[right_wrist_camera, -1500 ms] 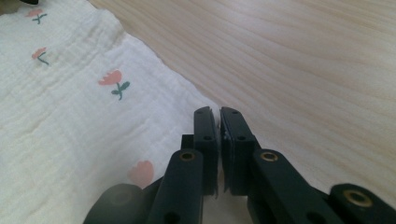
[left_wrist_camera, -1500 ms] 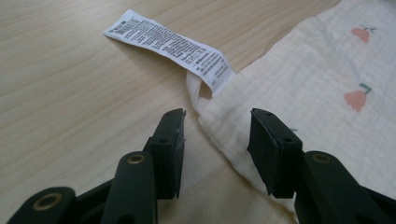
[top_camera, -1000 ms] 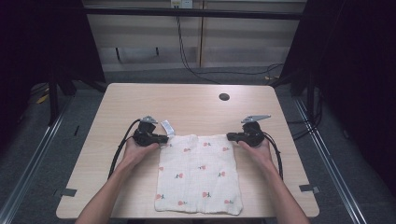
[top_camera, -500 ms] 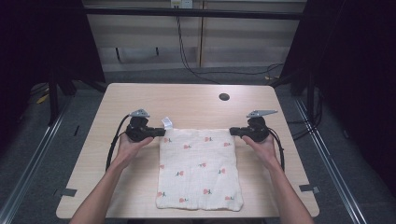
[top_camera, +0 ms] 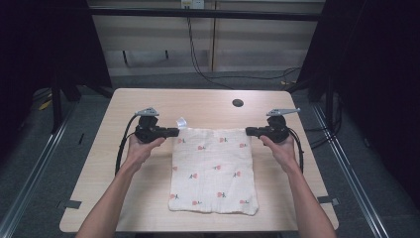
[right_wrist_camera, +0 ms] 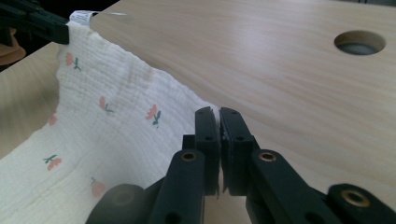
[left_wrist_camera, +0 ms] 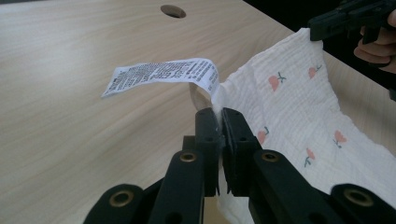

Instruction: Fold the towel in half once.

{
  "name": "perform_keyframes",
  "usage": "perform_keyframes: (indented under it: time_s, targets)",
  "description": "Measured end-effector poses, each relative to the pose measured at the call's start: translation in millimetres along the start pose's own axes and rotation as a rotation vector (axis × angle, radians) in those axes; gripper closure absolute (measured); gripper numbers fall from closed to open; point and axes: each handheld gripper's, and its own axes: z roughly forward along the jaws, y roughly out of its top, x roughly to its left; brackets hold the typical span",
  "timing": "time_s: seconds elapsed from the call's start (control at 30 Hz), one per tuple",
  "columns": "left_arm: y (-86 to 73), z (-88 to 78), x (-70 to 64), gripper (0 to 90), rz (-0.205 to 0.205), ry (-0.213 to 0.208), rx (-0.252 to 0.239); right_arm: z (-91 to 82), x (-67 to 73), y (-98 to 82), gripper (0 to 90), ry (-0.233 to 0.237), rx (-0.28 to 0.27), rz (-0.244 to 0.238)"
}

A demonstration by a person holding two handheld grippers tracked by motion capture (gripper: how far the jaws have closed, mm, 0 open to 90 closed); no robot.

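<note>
Cloth (top_camera: 213,168) corners pinched between both grippers, stretched

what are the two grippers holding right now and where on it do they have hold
Both hold the cloth by its far corners: the left gripper is shut on the corner beside the care label, and the right gripper is shut on the opposite far corner.

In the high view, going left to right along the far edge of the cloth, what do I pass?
Left tool → white care label → cloth with red flower print → right tool.
</note>
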Motion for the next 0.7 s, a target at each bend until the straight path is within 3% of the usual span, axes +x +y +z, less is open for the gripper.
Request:
perform_keyframes:
  time_s: [0.2, 0.33, 0.57, 0.7]
  targets:
    - [4.0, -8.0, -0.9, 85.9, 0.012, 0.007, -0.034, -7.3, -0.7, 11.8, 86.7, 0.007, -0.029, -0.001]
    - [-8.4, -7.7, -1.1, 85.9, 0.011, 0.004, -0.018, -6.6, 1.8, 4.3, 86.8, 0.021, -0.020, 0.001]
    - [-14.8, -17.0, -9.5, 85.9, 0.028, -0.001, -0.017, -17.6, 11.7, -0.9, 86.8, 0.029, -0.019, -0.015]
    - [-18.1, -23.8, -17.2, 85.9, 0.042, -0.010, -0.027, -21.5, 21.5, -2.7, 86.8, 0.034, 0.010, -0.048]
